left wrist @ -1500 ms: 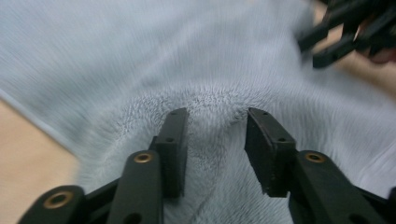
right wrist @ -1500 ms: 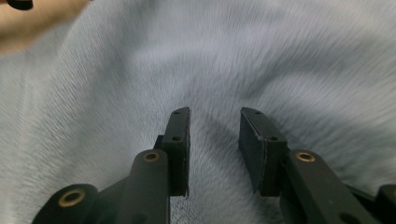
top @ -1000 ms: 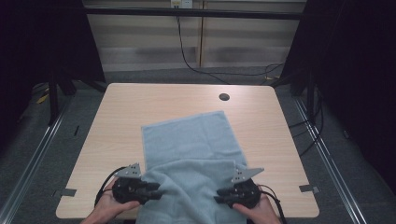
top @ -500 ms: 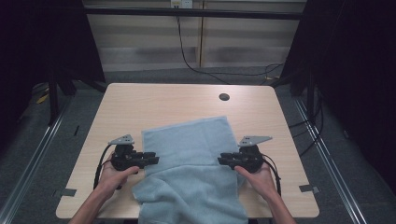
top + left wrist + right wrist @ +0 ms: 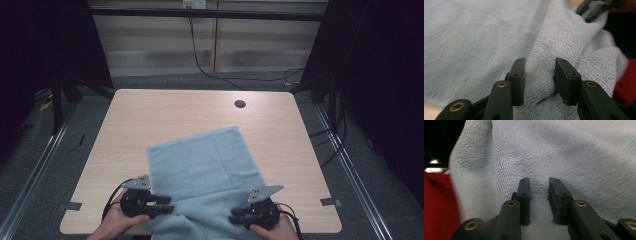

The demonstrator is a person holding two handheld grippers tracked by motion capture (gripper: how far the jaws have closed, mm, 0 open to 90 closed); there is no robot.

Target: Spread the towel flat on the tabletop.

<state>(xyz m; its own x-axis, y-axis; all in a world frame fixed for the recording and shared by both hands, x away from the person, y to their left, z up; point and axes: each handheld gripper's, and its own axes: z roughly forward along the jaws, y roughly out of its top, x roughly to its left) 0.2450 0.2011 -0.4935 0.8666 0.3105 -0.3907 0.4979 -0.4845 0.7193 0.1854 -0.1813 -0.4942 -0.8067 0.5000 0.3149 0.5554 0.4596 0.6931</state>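
Both grippers have come back toward the near table edge since half a second ago. Left gripper [image 5: 167, 205] and right gripper [image 5: 234, 216] each pinch a bunch of the light blue towel [image 5: 205, 165], jaws just reopening slightly. Towel lies spread on the wooden table [image 5: 150, 115], its near part hanging over the edge; folding seems barely begun.

We find the towel [image 5: 202, 172] lying on the worktop [image 5: 150, 120], its near end overhanging the front edge between the left gripper [image 5: 167, 205] and right gripper [image 5: 235, 216].
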